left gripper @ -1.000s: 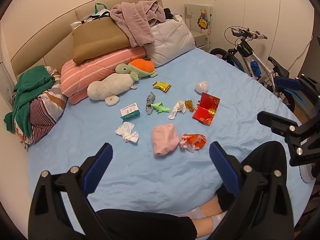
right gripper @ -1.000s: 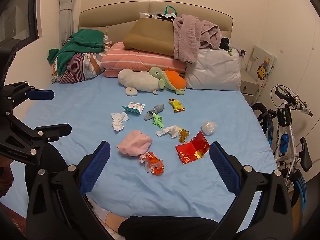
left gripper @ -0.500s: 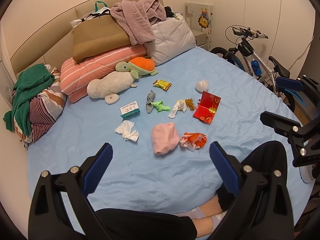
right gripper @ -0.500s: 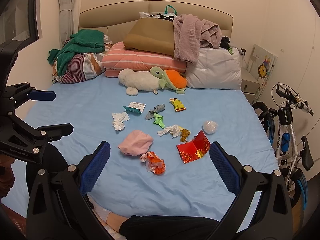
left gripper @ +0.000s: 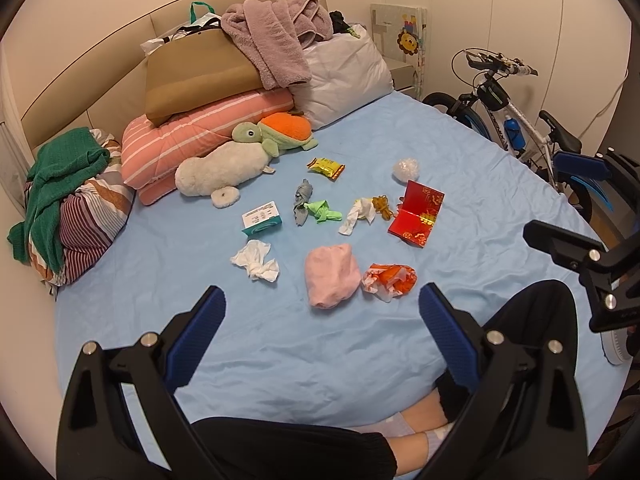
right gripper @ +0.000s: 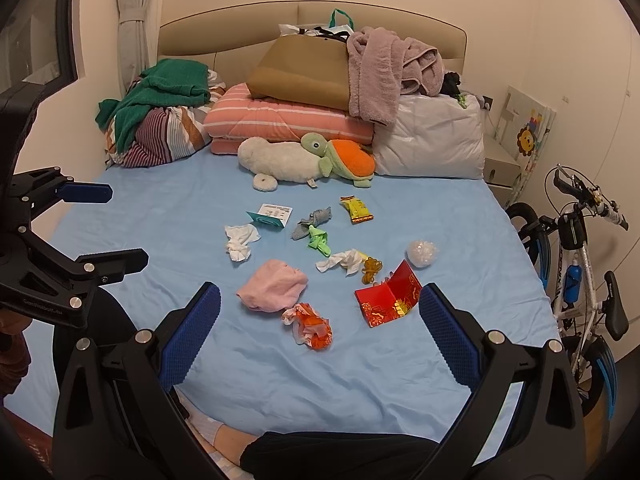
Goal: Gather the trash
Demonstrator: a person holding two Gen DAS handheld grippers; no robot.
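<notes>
Down at six o'clock in both wrist views a dark trouser leg (left gripper: pixel 288 446) and a socked foot are seen resting on the blue sheet (left gripper: pixel 280 360). The left gripper (left gripper: pixel 320 312) is held above the near end of the bed with its blue-padded tongs spread wide apart, nothing between them; the right gripper (right gripper: pixel 318 308) is held the same way, tongs parted and empty. Just beyond, at twelve o'clock from the left gripper, a crumpled orange-and-white wrapper (left gripper: pixel 389 280) is found touching the edge of a folded pink cloth (left gripper: pixel 331 274). At eleven o'clock a wadded white tissue (left gripper: pixel 256 260) lies apart from the rest, and behind it a small teal-and-white box (left gripper: pixel 261 218) is seen. At one o'clock an open red envelope (left gripper: pixel 416 214) stands propped, with an amber tangle (left gripper: pixel 382 206) and another twisted white tissue (left gripper: pixel 358 216) just beside it. Farther on, a green scrap (left gripper: pixel 322 211) is touching a grey scrap (left gripper: pixel 302 200), then a yellow snack packet (left gripper: pixel 326 168) and a clear plastic ball (left gripper: pixel 406 169) are reached. At the far end a white plush and a turtle plush (left gripper: pixel 280 136) are laid against stacked pillows (left gripper: pixel 208 132) and a mauve towel (left gripper: pixel 276 40). At two o'clock a bicycle (left gripper: pixel 516 120) is parked beside the bed.
</notes>
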